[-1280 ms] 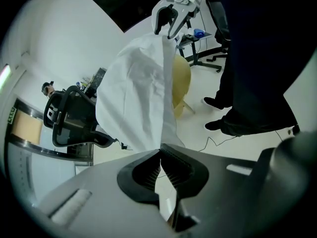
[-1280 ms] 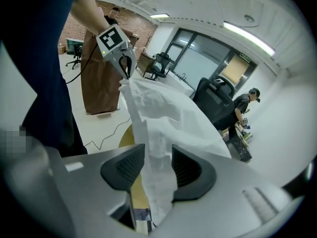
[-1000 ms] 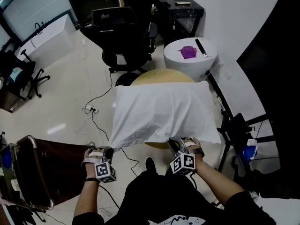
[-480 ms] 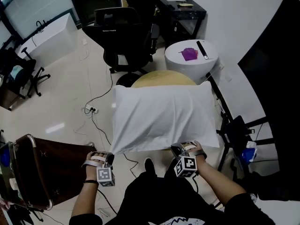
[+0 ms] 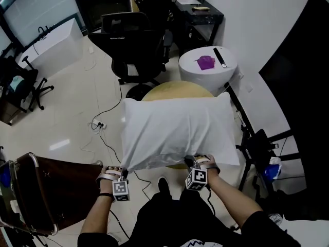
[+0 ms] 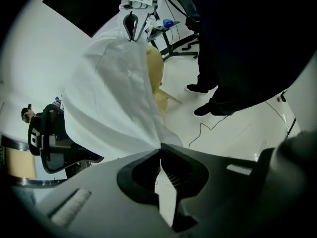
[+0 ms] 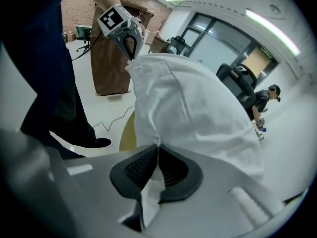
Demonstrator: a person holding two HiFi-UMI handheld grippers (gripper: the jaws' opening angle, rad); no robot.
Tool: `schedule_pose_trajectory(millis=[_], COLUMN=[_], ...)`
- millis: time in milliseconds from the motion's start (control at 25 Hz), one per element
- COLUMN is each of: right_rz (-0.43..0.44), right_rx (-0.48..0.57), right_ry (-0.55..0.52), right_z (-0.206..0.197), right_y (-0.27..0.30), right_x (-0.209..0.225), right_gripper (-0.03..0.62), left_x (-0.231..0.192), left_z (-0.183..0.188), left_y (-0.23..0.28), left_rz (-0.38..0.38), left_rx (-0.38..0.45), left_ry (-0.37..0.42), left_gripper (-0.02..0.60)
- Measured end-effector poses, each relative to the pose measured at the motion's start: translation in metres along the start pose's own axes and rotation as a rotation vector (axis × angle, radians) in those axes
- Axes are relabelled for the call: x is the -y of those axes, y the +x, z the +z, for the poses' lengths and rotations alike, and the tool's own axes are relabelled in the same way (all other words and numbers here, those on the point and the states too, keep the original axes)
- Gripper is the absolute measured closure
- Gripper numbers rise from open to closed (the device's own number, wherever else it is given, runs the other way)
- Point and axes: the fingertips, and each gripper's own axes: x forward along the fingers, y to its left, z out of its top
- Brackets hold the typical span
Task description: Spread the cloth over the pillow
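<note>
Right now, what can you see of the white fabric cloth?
The white fabric cloth is plain, thin and lightly creased, and roughly rectangular. It lies draped over a puffy shape on the round tan table and hides whatever is beneath it. Its two near corners are pinched: the left gripper is shut on one and the right gripper on the other. The near edge is stretched between them.
</note>
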Motion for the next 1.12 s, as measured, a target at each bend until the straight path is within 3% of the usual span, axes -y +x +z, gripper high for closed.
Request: schedule_pose_trajectory(millis=[200, 360, 440, 680, 840, 1120], right_rz=[-0.019, -0.016, -0.032, -0.127, -0.183, -0.203], right_rx=[0.029, 0.111, 0.140, 0.177, 0.142, -0.006], right_ry=[0.027, 0.160, 0.209, 0.291, 0.375, 0.556], right_z=[0.010, 0.011, 0.002, -0.029, -0.068, -0.182], right_y=[-0.006, -0.043, -0.063, -0.117, -0.132, -0.131], right_x=[0.008, 0.016, 0.022, 0.058, 0.079, 0.086], right_gripper=[0.575, 0.527, 0.480, 0.477, 0.477, 0.477], left_x=[-0.008, -0.011, -0.011, -0.006, 0.003, -0.001], left_z=[0.004, 0.004, 0.005, 0.000, -0.006, -0.003], left_y=[0.009, 0.011, 0.011, 0.020, 0.029, 0.031], left_rz=[-0.005, -0.011, -0.018, -0.037, -0.061, -0.081], left_rx=[0.008, 0.010, 0.011, -0.009, -0.036, -0.057], left_ry=[-0.018, -0.016, -0.010, 0.004, 0.023, 0.001], left_gripper=[0.580, 0.580, 0.580, 0.580, 0.580, 0.580])
